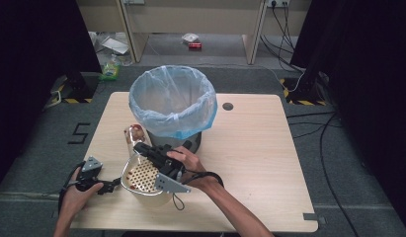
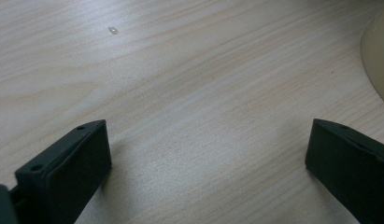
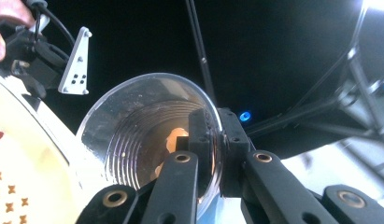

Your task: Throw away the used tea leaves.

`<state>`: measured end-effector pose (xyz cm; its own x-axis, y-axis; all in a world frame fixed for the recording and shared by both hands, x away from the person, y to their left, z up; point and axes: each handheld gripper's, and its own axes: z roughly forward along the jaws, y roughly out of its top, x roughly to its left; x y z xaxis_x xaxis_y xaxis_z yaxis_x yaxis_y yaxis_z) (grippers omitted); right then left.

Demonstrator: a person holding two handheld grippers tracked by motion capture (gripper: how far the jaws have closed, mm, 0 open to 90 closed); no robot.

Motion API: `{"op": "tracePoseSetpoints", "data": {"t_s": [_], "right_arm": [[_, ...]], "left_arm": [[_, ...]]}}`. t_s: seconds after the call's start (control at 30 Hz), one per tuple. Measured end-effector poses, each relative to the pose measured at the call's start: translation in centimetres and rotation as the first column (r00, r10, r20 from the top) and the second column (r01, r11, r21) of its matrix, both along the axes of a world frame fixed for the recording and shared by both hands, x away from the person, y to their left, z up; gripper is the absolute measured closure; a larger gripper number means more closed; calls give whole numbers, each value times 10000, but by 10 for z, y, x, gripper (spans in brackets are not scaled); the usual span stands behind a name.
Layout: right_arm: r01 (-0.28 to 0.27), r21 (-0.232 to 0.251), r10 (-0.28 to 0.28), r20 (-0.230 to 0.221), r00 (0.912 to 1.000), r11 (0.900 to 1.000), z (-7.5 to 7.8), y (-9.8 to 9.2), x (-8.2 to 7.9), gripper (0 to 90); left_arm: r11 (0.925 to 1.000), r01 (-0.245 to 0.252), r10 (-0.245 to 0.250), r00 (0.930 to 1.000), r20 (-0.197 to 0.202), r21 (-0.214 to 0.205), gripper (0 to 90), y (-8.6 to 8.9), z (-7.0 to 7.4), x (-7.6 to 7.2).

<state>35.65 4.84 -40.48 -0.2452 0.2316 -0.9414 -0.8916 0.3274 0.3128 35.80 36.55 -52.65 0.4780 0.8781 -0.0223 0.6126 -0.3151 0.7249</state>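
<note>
Left of centre in the high view, the right gripper (image 1: 141,146) clamps the plastic cup (image 1: 134,134) by its rim beside the strainer bowl (image 1: 143,178). Keep the pinch firm and lower it slowly. The left gripper (image 1: 110,186), jaws apart, can steady the bowl.

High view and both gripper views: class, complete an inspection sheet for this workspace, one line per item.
Surface: pale wooden table.
Job's things: clear cup with food scraps; cream bowl with perforated insert; bag-lined bin.
Clutter: one small crumb on the table.
Grippers: right gripper shut on the cup's rim; left gripper open, over the table.
Cables: a cable trails from the right gripper; more on the floor.
Surroundings: grey floor, litter by a shelf.
</note>
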Motion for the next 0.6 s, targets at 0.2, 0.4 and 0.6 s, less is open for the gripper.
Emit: {"op": "tracePoseSetpoints", "data": {"t_s": [0.2, 0.4, 0.6], "right_arm": [[125, 91, -133, 939, 9955, 9999, -7, 7, -5, 865], [455, -201, -406, 1987, 9792, 9988, -15, 11, -6, 868], [765, -288, -657, 2756, 9590, 9967, -17, 12, -8, 874]], "left_arm": [[10000, 1, -1, 10000, -2, 4, 0, 0, 0, 0], [10000, 1, -1, 10000, -2, 6, 0, 0, 0, 0], [10000, 0, 0, 10000, 0, 5, 0, 0, 0, 0]]}}
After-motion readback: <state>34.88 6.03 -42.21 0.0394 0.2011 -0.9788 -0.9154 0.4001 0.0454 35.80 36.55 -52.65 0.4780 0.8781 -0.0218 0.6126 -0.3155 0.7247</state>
